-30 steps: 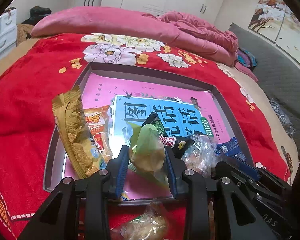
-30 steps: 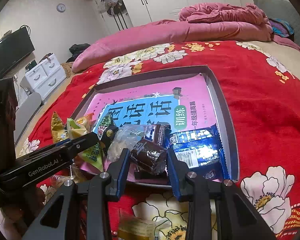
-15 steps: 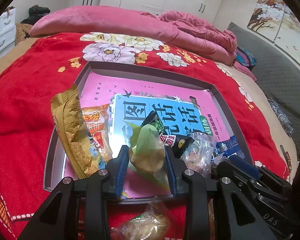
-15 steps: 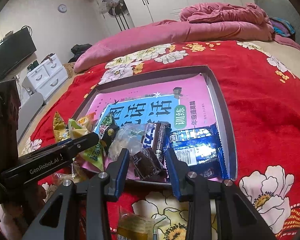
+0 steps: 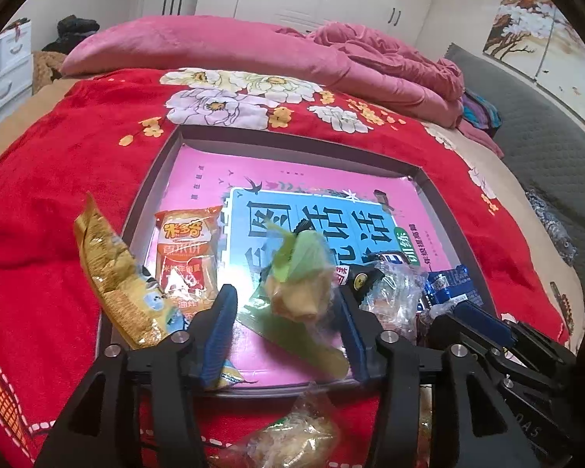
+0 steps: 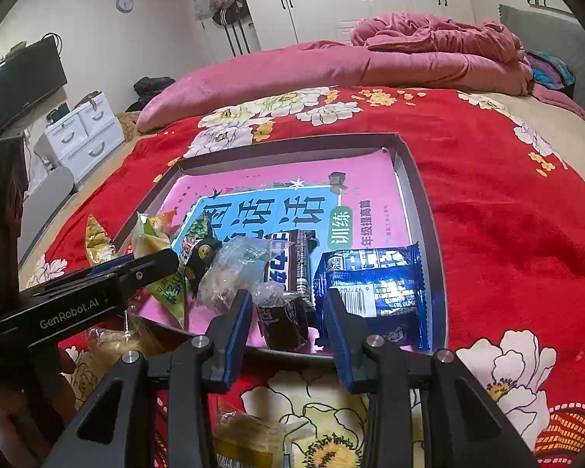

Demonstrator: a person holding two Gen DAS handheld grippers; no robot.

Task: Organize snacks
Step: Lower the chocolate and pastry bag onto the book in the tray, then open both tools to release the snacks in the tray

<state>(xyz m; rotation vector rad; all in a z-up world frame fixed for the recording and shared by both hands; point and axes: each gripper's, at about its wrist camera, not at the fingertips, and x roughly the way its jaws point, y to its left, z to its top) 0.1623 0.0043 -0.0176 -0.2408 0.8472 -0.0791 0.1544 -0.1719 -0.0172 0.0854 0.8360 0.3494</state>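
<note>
Now my left gripper (image 5: 288,312) is opening, and the green snack (image 5: 298,273) sits blurred between its pads over the tray's (image 5: 156,179) near edge, long axis running away from me. My right gripper (image 6: 288,321) stands narrow around a brown snack (image 6: 282,319); I can't tell whether it pinches.

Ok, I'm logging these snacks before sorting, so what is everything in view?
tray: one, grey, on blanket
book: one, pink and blue, flat in tray
gold packet: one, over tray's left rim
orange packet: one, tray left
green packet: one, between left tongs
clear bag: one, tray middle
black-white bar: one, tray middle
brown packet: one, between right tongs
blue packet: one, tray right
blanket: one, red floral
duvet: one, pink, behind
left tongs: black, jaws opening
right tongs: black, pads clear of packet
</note>
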